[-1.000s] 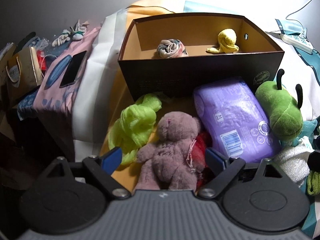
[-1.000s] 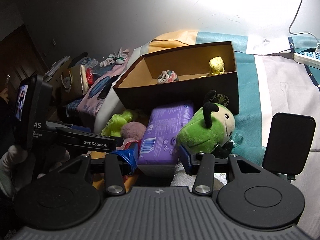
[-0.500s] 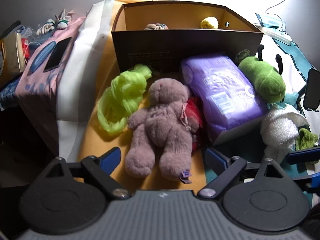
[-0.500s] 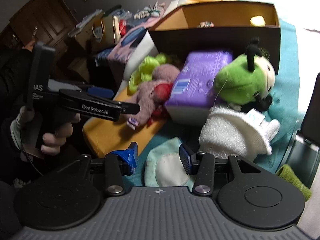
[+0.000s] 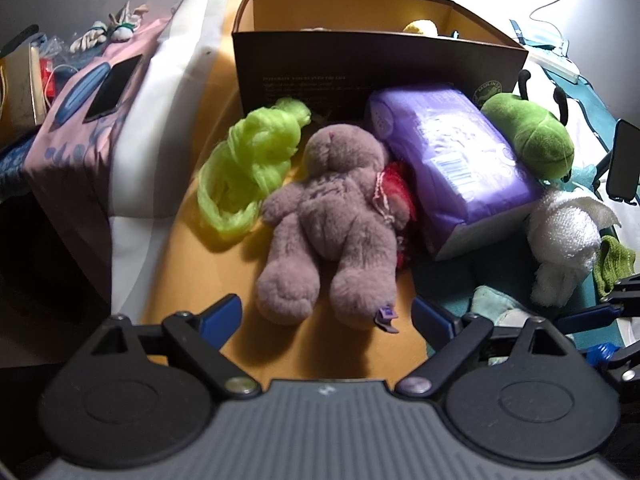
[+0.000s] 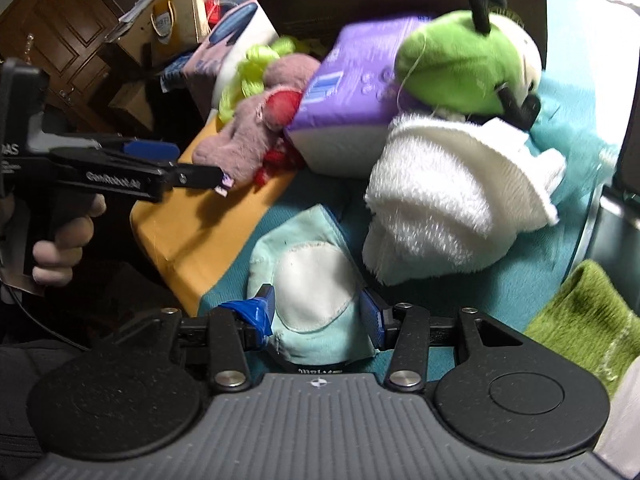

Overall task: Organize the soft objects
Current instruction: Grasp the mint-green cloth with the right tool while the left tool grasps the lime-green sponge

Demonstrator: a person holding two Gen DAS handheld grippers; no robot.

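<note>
A mauve teddy bear [image 5: 332, 216] lies face down on the orange sheet, its feet just ahead of my open left gripper [image 5: 326, 316]. A lime mesh cloth [image 5: 250, 160] lies left of it, a purple pack [image 5: 452, 152] and a green plush [image 5: 528, 136] to the right. A dark box [image 5: 380, 76] behind holds a yellow toy [image 5: 420, 27]. My right gripper [image 6: 318, 312] is open, its fingers on either side of a pale mint-and-white soft item [image 6: 312, 280]. A white fluffy towel [image 6: 448, 196] lies beyond it, below the green plush [image 6: 460, 64].
A green cloth [image 6: 592, 312] lies at the right. A phone [image 5: 114, 88] rests on pink fabric at left, with clutter and a paper bag [image 6: 176, 20] beyond. The bed edge drops off at left. A dark stand [image 5: 624, 160] is at far right.
Both grippers have pulled back and lowered. The left now faces the teddy's feet. The right has swung down from the purple pack and come around the mint soft item.
</note>
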